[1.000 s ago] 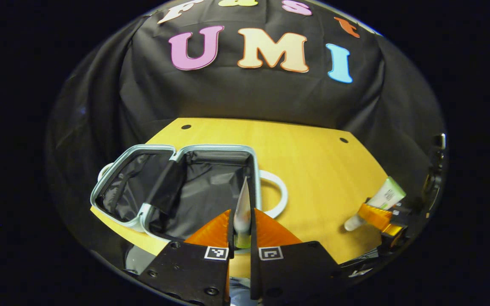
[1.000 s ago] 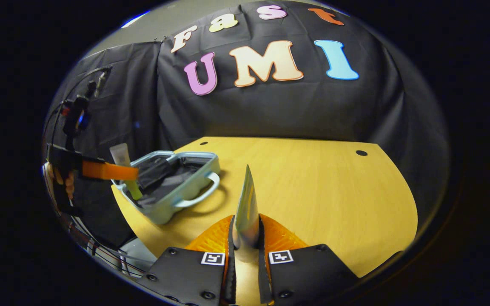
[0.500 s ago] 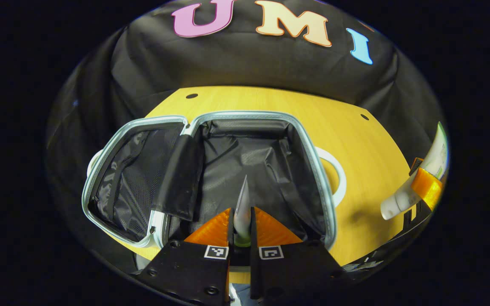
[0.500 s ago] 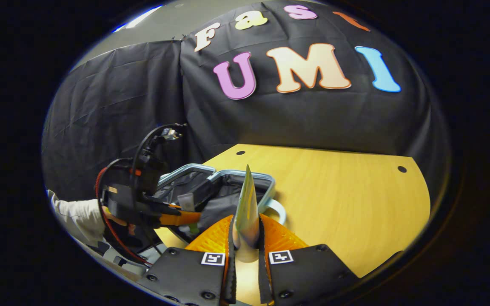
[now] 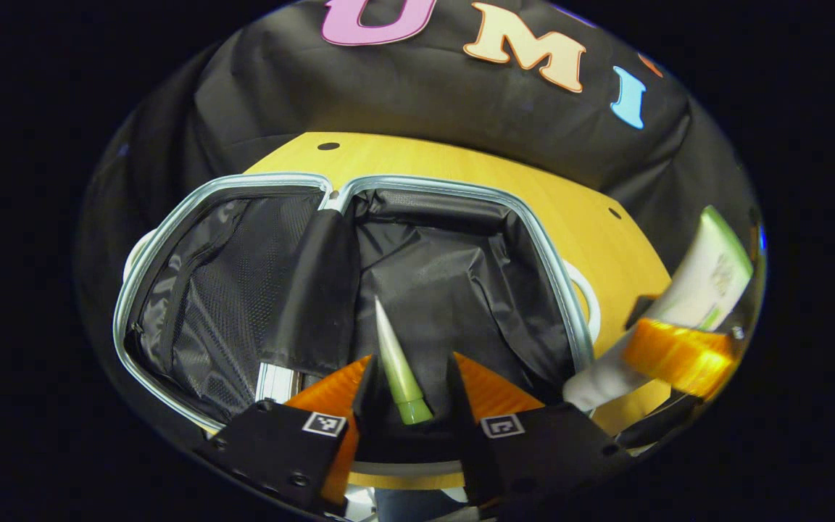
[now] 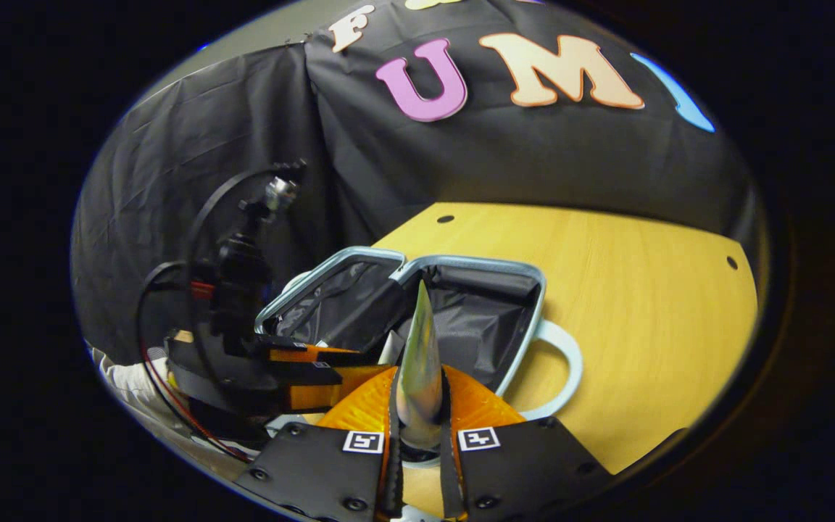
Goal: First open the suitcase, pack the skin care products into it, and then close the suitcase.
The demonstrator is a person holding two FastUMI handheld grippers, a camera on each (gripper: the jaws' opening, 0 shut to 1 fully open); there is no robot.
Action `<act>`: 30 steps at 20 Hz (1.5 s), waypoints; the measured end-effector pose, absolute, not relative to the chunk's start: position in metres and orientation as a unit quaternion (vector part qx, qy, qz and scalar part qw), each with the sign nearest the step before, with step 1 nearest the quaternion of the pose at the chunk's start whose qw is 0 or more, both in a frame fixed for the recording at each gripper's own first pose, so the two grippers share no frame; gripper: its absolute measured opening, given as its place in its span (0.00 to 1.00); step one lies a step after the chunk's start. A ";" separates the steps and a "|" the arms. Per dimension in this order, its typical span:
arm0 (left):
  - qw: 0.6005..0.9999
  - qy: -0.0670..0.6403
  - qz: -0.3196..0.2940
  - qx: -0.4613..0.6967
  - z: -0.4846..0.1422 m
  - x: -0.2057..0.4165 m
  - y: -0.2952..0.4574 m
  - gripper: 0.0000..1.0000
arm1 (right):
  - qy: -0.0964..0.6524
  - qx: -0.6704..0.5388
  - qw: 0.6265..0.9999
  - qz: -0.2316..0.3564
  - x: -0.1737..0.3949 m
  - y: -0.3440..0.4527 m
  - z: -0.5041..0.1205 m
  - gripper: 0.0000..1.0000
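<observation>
In the left gripper view, the left gripper (image 5: 404,384) is hanging over the near edge of the open suitcase (image 5: 533,239), its fingers standing apart, released. The green-capped tube (image 5: 396,362) is lying loose between them, long axis pointing into the suitcase's right half, cap toward the gripper. At the suitcase's right rim the right gripper (image 5: 671,355) is carrying a white tube (image 5: 700,279).

In the right gripper view, the right gripper (image 6: 421,413) is clenching that white tube (image 6: 420,362), aimed lengthwise at the suitcase (image 6: 526,290). This view is also showing the left gripper (image 6: 301,373) from outside, at the suitcase's near rim
</observation>
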State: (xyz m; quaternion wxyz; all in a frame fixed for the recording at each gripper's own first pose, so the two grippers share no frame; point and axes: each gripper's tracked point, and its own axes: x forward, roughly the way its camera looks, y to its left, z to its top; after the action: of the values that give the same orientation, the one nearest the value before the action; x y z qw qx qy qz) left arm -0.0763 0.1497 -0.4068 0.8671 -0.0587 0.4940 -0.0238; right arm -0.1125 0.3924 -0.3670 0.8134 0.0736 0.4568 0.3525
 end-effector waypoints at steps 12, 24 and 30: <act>0.906 0.412 0.020 -0.099 -0.321 -0.025 0.330 0.75 | 0.510 0.046 0.823 0.247 -0.094 0.397 -0.429 0.28; 0.862 0.478 0.156 -0.069 -0.391 -0.037 0.530 0.85 | 0.353 0.044 0.924 0.141 -0.028 0.345 -0.317 0.98; 0.839 0.523 0.128 -0.078 -0.431 -0.029 0.538 0.80 | 0.345 0.051 0.936 0.055 -0.037 0.287 -0.306 0.98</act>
State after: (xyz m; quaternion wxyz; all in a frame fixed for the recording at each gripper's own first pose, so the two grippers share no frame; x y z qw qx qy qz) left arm -0.0288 0.5378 -0.4311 0.8390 -0.0778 0.5230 0.1281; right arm -0.0366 0.2872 -0.3061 0.9357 0.0508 0.3448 0.0551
